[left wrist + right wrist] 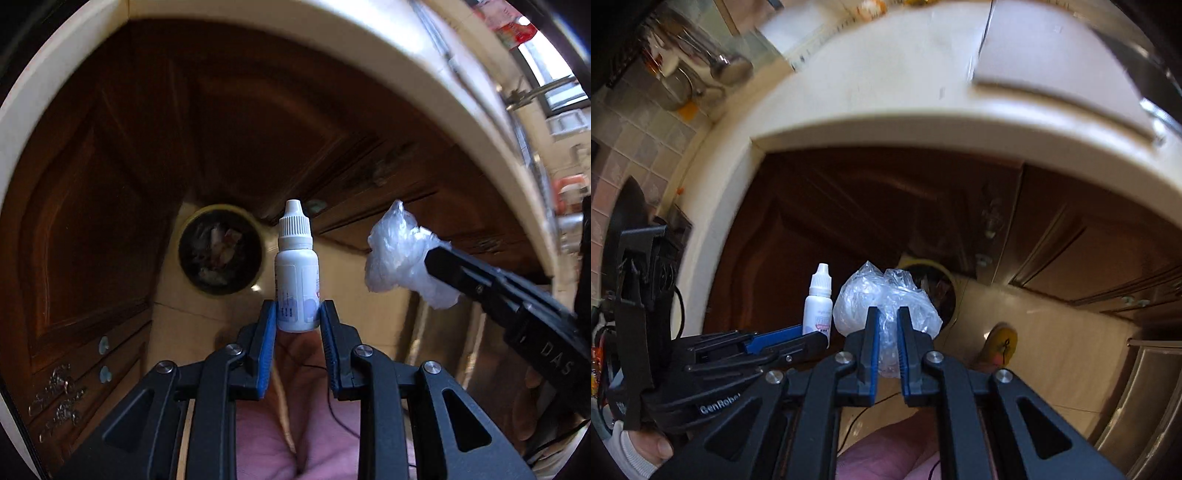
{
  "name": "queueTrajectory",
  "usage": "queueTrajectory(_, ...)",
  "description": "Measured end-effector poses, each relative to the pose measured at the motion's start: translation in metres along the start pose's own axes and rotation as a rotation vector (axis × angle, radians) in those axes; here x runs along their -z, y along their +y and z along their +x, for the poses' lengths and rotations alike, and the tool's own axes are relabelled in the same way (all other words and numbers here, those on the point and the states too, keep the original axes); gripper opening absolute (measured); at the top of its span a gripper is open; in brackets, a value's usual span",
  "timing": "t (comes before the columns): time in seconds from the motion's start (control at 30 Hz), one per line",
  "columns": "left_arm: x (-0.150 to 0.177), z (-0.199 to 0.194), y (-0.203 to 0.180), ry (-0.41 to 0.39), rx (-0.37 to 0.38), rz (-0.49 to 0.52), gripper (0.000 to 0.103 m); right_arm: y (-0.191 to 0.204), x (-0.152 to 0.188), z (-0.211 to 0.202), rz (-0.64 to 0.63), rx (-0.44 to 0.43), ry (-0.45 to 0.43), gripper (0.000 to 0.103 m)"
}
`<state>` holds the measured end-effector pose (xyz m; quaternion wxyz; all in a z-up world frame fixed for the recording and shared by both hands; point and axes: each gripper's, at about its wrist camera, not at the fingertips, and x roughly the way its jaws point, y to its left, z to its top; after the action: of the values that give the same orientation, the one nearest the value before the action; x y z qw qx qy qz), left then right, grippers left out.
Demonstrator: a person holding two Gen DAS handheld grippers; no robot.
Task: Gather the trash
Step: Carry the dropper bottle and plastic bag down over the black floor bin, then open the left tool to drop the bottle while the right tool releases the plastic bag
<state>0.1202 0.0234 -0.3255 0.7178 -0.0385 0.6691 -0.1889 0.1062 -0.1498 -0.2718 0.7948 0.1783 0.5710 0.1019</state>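
Observation:
My left gripper point(297, 316) is shut on a small white dropper bottle point(297, 269), which stands upright between the blue pads. My right gripper point(888, 319) is shut on a crumpled wad of clear plastic film point(886, 301). Each wrist view also catches the other hand's load: the plastic wad point(400, 254) at the right, the dropper bottle point(819, 304) at the left. Both grippers point steeply down toward the floor. A round bin point(220, 254) with a dark liner and scraps inside stands on the floor below, left of the bottle. In the right wrist view the bin point(932, 284) is partly hidden behind the wad.
A cream countertop edge point(923, 129) arches over brown wooden cabinet doors point(110, 184). The floor is beige tile point(1052, 332). A yellow slipper point(999, 345) lies to the right of the bin. Pink trouser legs point(280, 435) show below the grippers. Kitchen utensils hang at the upper left.

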Motion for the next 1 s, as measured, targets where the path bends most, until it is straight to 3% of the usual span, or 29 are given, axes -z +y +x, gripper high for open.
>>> queueTrajectory(0.17,-0.001,0.062,0.028,0.05,-0.08,0.024,0.022,-0.008,-0.001,0.063,0.003,0.006,0.06,0.009)
queueTrajectory(0.27,-0.008,0.095,0.041,0.067,-0.057,0.052,0.023,-0.012,-0.006,0.098,-0.007,0.022,0.085,0.009)
queueTrajectory(0.47,-0.021,0.146,0.079,0.096,-0.168,0.014,0.037,-0.02,-0.014,0.161,-0.041,0.06,0.155,0.009)
queueTrajectory(0.53,-0.022,0.147,0.092,0.096,-0.174,-0.037,0.037,-0.02,-0.018,0.176,-0.053,0.066,0.176,0.009)
queueTrajectory(0.67,-0.013,0.135,0.111,0.068,-0.163,-0.129,0.048,-0.015,-0.021,0.195,-0.076,0.068,0.218,0.01)
queueTrajectory(0.83,0.006,0.107,0.115,0.043,-0.158,-0.175,0.048,0.004,-0.022,0.202,-0.118,0.063,0.25,0.015)
queueTrajectory(1.0,0.015,0.076,0.112,-0.003,-0.166,-0.172,0.049,0.025,-0.022,0.191,-0.139,0.09,0.24,0.035)
